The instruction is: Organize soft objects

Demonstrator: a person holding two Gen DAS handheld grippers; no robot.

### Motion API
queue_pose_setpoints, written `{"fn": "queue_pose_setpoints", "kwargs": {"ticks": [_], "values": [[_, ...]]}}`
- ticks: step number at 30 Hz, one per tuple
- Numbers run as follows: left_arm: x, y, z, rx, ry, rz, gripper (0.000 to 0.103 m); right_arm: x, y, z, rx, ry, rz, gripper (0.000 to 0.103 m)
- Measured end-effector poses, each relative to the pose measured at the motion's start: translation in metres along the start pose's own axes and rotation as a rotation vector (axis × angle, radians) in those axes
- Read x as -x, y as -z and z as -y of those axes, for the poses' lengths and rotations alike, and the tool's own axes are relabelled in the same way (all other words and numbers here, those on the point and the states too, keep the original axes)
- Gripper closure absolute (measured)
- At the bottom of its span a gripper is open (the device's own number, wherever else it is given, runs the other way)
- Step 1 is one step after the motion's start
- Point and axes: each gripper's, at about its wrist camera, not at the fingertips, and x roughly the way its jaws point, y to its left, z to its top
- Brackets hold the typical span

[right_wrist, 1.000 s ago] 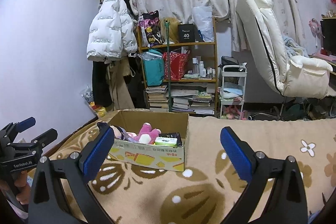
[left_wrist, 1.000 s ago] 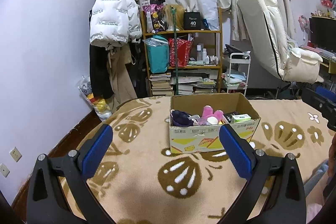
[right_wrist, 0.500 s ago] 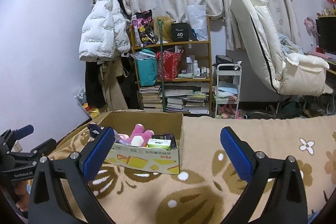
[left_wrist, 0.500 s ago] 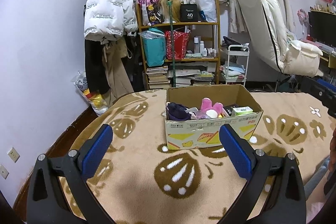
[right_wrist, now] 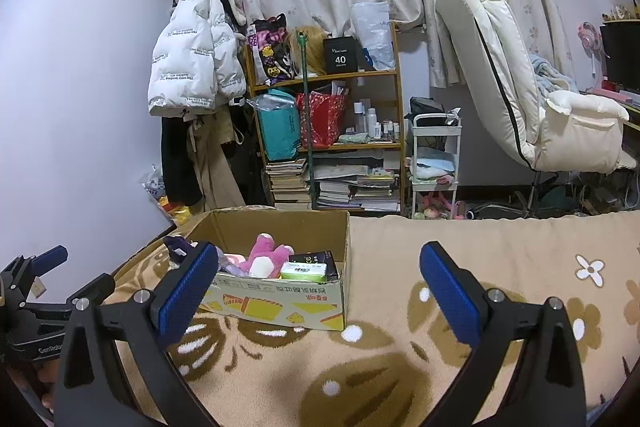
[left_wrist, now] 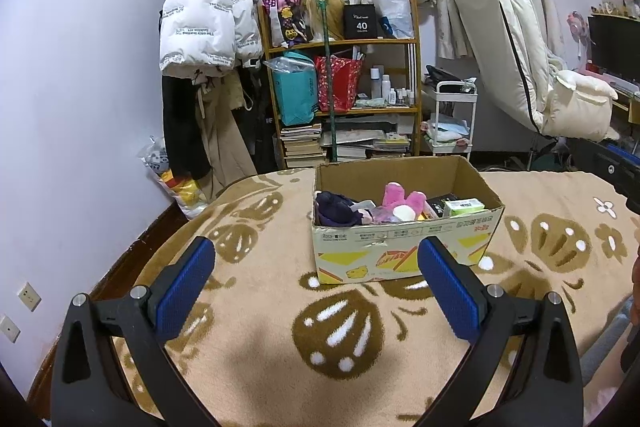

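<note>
Cardboard box (left_wrist: 404,227) sits on the blanket (left_wrist: 260,307) ahead of my left gripper (left_wrist: 312,285), collecting the soft stuff: pink plush (left_wrist: 400,201), dark cloth (left_wrist: 334,213). Both my grippers are spread wide, empty, level above the blanket; from my right gripper (right_wrist: 318,289) the box lies ahead-left.

The cardboard box (left_wrist: 404,251) stands upright and open on the beige blanket, its front printed in yellow. Inside the box, a pink plush toy (left_wrist: 400,199) lies near the middle, with a white round part. At the left end of the box lies a dark navy soft item (left_wrist: 334,211). At the right end sits a green tissue pack (left_wrist: 464,206), beside a black packet (left_wrist: 440,205).
</note>
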Motion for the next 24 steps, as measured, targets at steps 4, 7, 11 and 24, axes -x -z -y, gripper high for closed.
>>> {"fn": "queue_pose_setpoints", "kwargs": {"ticks": [4, 7, 11, 24], "values": [[0.0011, 0.0002, -0.0002, 0.007, -0.01, 0.01, 0.003, -0.0003, -0.0002, 0.0013, 0.002, 0.001, 0.0, 0.0], [0.0017, 0.0003, -0.0001, 0.008, -0.016, 0.011, 0.003, -0.0002, -0.0002, 0.0007, 0.001, -0.001, -0.001, 0.0], [0.0021, 0.0, 0.0002, 0.002, -0.016, 0.011, 0.003, -0.0001, -0.0007, 0.0013, 0.002, -0.002, -0.001, 0.0], [0.0001, 0.0004, -0.0006, -0.005, -0.01, 0.004, 0.003, -0.0004, -0.0018, 0.004, 0.0, -0.006, -0.003, 0.0]]}}
